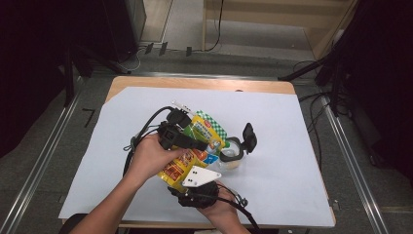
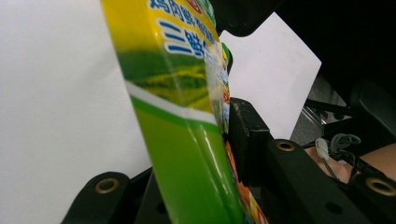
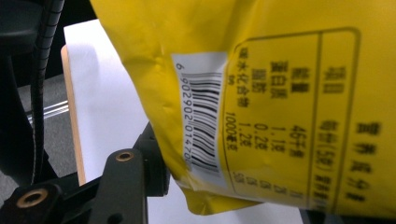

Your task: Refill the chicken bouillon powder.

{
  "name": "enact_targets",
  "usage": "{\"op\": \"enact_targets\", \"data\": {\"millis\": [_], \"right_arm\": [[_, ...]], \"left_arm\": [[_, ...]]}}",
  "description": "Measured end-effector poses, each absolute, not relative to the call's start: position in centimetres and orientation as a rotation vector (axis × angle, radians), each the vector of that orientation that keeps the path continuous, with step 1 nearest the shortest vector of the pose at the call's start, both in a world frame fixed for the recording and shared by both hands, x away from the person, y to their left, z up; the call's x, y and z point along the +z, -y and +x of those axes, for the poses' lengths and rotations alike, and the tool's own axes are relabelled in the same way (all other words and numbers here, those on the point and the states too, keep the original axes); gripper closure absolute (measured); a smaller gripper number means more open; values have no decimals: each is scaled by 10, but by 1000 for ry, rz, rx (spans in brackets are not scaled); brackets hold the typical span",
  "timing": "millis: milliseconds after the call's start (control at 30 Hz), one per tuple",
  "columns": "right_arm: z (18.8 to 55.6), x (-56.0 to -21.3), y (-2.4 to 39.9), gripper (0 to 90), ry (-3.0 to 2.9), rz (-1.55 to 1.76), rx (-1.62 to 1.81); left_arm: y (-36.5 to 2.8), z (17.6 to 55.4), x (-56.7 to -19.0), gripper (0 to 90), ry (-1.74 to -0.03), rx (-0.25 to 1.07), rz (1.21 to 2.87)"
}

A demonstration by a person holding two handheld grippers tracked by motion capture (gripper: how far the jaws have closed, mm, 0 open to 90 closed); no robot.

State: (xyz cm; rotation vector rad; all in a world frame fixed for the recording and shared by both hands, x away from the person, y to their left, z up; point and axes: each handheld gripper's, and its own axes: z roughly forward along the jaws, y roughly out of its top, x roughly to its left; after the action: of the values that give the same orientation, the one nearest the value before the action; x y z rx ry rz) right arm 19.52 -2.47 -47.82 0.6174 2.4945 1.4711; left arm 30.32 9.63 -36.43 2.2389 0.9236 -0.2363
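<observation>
The yellow-green snack pouch [image 1: 192,148] is held up just over the middle of the paper-covered worktop [image 1: 292,161], in the centre of the high view. It looks light, soft and glossy, so likely slippery; its flat sealed edges seem the safest hold. The left tool [image 1: 187,139] is clamped on its upper edge. The right tool [image 1: 197,187] straddles its lower corner, whether pressing I cannot tell.
</observation>
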Motion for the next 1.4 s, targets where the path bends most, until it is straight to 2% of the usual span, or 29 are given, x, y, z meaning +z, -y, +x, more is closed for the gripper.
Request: {"op": "enact_targets", "data": {"millis": [500, 900, 1167, 1400], "right_arm": [[199, -475, 25, 551, -2549, 666, 1521], [202, -466, 36, 568, -2522, 706, 1607], [201, -463, 37, 578, -2537, 695, 1672], [201, -459, 38, 574, -2542, 688, 1722]], "left_arm": [[-87, 316, -366, 782, -999, -304, 2268], [-72, 339, -356, 737, -927, -417, 2281], [-77, 341, -356, 728, -839, -409, 2315], [-69, 341, -358, 749, -851, -365, 2308]]}}
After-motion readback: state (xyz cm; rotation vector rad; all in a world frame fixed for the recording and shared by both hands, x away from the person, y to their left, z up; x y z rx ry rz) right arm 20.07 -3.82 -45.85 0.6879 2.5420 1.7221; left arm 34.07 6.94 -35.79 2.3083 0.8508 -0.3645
